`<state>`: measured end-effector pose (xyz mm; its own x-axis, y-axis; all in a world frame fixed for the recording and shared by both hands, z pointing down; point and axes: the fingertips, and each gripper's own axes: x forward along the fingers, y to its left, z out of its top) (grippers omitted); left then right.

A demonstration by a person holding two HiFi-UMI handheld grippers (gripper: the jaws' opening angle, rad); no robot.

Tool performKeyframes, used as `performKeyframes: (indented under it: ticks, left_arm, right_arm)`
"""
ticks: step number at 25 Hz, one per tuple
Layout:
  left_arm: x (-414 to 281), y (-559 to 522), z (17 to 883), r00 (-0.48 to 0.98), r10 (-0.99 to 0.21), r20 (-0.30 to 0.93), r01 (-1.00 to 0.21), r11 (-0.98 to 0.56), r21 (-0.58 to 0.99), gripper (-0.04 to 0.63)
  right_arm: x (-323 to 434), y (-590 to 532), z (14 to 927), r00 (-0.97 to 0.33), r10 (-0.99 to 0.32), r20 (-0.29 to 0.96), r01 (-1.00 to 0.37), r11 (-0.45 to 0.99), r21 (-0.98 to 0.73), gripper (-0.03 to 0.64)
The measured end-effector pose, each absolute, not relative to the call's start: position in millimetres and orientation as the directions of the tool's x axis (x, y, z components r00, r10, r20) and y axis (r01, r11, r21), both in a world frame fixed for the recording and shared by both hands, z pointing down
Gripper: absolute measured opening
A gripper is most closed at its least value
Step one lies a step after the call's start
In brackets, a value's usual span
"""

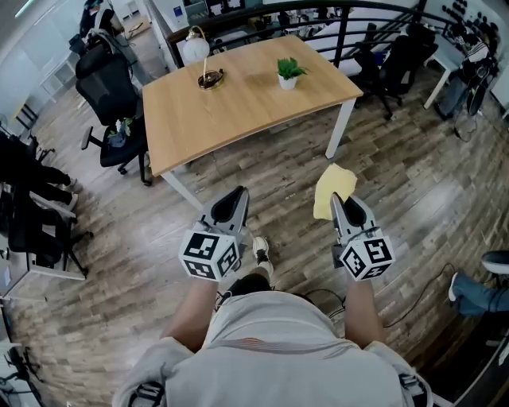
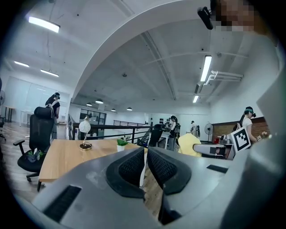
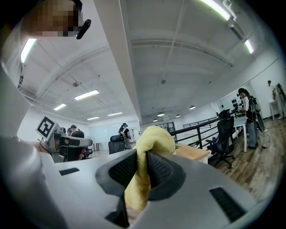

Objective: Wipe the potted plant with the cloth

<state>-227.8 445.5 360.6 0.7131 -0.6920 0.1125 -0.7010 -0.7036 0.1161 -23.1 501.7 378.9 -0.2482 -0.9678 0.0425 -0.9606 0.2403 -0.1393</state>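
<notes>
A small potted plant in a white pot stands on the far right part of the wooden table; it shows small in the left gripper view as the plant. My right gripper is shut on a yellow cloth, which bulges out past the jaws as the cloth in the right gripper view. My left gripper is shut with nothing in it, its pads nearly touching. Both grippers hang over the wood floor, well short of the table.
A white desk lamp stands on the table left of the plant. Black office chairs sit at the table's left, another chair at its right. A black railing runs behind. A person's shoe is at the right edge.
</notes>
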Motion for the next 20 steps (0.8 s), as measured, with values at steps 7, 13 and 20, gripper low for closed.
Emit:
performKeyframes:
  ticks: [7,13,20]
  left_arm:
    - [-175,384,374,0.764,-0.636,0.111,-0.645,-0.746,0.163,0.034]
    - [-144,312,368,0.800,-0.588,0.120,-0.600,-0.780,0.177,0.034]
    - [-132,221,360,0.808,-0.579,0.105,-0.589,-0.791,0.168,0.034]
  right_arm:
    - [27,462,387,-0.175,-0.981,0.088,-0.978,0.163,-0.127,0.107]
    - [55,396,378,-0.116,-0.988,0.103,-0.985,0.101,-0.137,0.107]
    - [62,302,375,-0.118,-0.988,0.099,-0.985,0.104,-0.137,0.107]
